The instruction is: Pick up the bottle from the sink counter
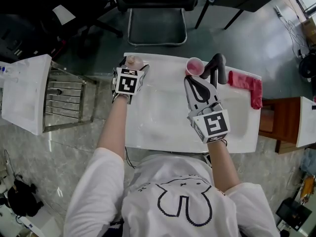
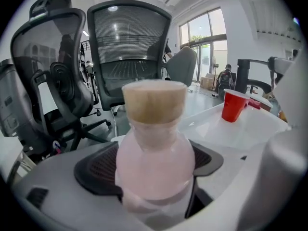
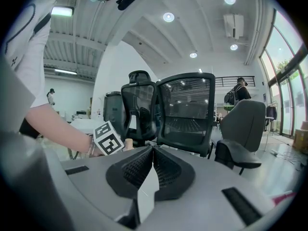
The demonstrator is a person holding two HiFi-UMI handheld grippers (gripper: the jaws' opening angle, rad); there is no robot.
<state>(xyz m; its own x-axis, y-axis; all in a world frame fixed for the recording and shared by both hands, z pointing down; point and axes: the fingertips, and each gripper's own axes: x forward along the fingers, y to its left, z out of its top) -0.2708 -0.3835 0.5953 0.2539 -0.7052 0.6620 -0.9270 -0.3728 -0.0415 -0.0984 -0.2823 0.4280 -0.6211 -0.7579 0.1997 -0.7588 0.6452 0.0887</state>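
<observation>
A pink bottle [image 1: 134, 61] with a tan cap stands upright at the back left corner of the white sink counter [image 1: 163, 130]. My left gripper [image 1: 133, 68] is at that corner with the bottle between its jaws. In the left gripper view the bottle [image 2: 155, 153] fills the gap, and the dark pads [image 2: 96, 170] lie wide apart, close along its sides. My right gripper [image 1: 196, 83] hovers over the basin's right half, near the faucet. Its jaws are shut with nothing in them, the pads [image 3: 139, 170] pressed together in the right gripper view.
A red cup [image 1: 194, 65] stands beside the black faucet [image 1: 217, 65] at the counter's back edge. A red cloth [image 1: 248, 85] lies at the right end. A metal rack [image 1: 66, 100] stands left of the counter and a black office chair [image 1: 157, 14] behind it.
</observation>
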